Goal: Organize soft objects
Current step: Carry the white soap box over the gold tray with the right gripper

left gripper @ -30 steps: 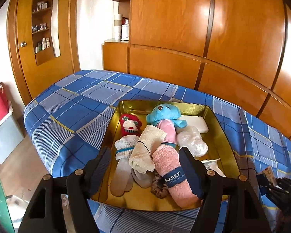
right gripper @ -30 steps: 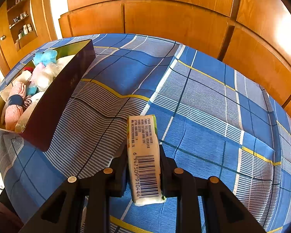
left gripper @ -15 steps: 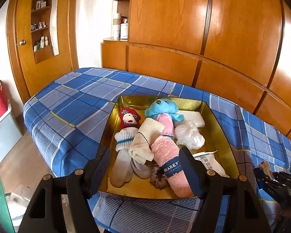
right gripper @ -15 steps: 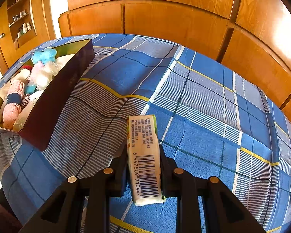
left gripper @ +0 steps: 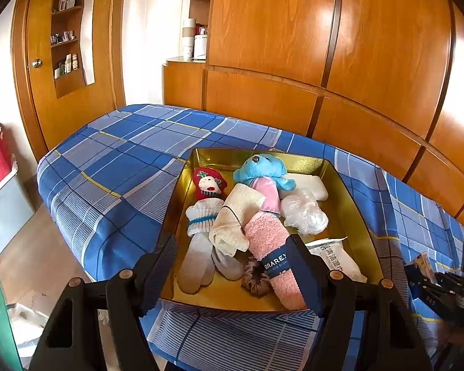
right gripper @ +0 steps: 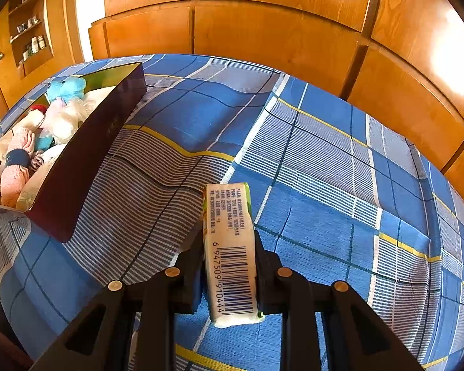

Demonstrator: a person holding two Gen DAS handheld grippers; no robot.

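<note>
Only R-cam: clamped tissue pack [right gripper: 232,247], prob.

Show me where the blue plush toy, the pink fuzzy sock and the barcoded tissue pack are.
blue plush toy [left gripper: 260,167], left wrist view, its face.
pink fuzzy sock [left gripper: 266,235], left wrist view, upper half.
tissue pack [right gripper: 232,247], right wrist view, barcoded face.

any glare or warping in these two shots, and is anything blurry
Left wrist view: window glare streaks the wardrobe panels, fisheye bends their seams, and the gold tray reflects softly; its toys stay sharp. Right wrist view: bright hot spots on the wardrobe, the bed bulges like a dome, and the barcode on the tissue pack is crisp.
</note>
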